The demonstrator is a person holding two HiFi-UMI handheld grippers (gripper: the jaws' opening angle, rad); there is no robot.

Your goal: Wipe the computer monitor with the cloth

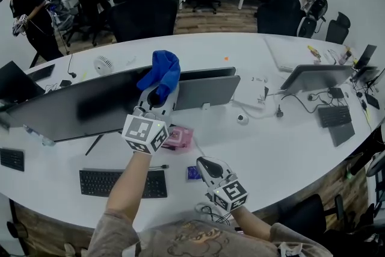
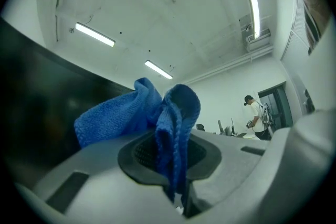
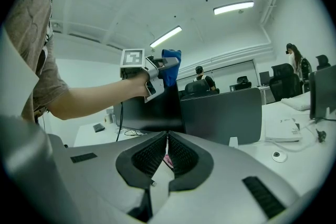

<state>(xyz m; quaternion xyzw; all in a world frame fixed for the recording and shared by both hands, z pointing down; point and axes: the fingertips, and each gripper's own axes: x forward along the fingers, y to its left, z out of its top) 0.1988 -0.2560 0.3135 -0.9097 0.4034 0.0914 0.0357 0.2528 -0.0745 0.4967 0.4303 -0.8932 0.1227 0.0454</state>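
Observation:
A blue cloth (image 1: 162, 73) is clamped in my left gripper (image 1: 158, 95), which is raised at the top edge of the wide dark monitor (image 1: 72, 109). In the left gripper view the cloth (image 2: 157, 118) bunches out of the shut jaws, with the dark screen (image 2: 37, 107) close on the left. My right gripper (image 1: 207, 165) hangs low near the desk's front edge, shut and empty. The right gripper view shows the left gripper (image 3: 167, 67) with the cloth (image 3: 170, 72) above the monitor (image 3: 152, 107).
A second monitor (image 1: 207, 90) stands right of the first. A black keyboard (image 1: 123, 182), a pink packet (image 1: 178, 137) and a small blue item (image 1: 194, 173) lie on the white desk (image 1: 277, 147). A laptop (image 1: 316, 76) sits right. People and office chairs are behind.

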